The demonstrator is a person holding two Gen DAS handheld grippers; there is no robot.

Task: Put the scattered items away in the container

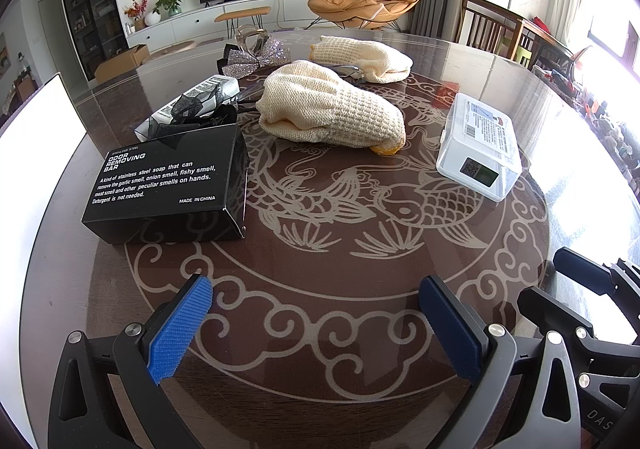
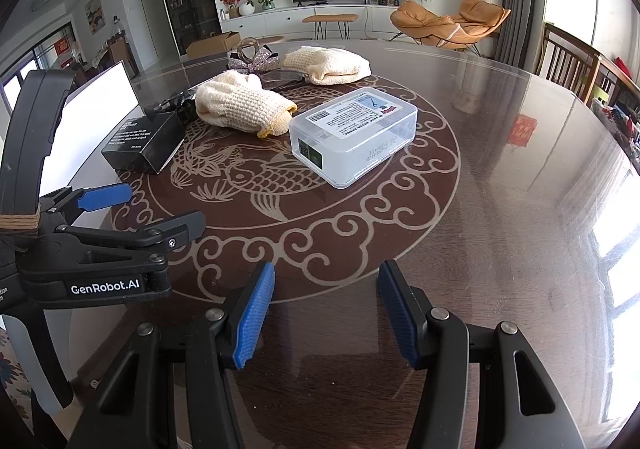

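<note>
A black soap box (image 1: 168,189) lies at the left of the round table, also in the right wrist view (image 2: 142,143). A cream knit glove (image 1: 332,113) (image 2: 244,103) lies mid-table, a second glove (image 1: 364,57) (image 2: 328,65) behind it. A clear plastic box (image 1: 478,145) (image 2: 352,135) sits at the right. A silver sequin bow (image 1: 256,59) (image 2: 254,59) and a black ribbon on a packet (image 1: 196,109) lie at the back left. My left gripper (image 1: 316,309) is open and empty over the near table. My right gripper (image 2: 326,295) is open and empty.
A white container (image 1: 40,125) (image 2: 96,109) stands at the table's left edge. Glasses (image 1: 352,73) lie between the gloves. Wooden chairs (image 1: 492,25) stand at the far right. The right gripper's fingers (image 1: 580,277) show at the left view's right edge.
</note>
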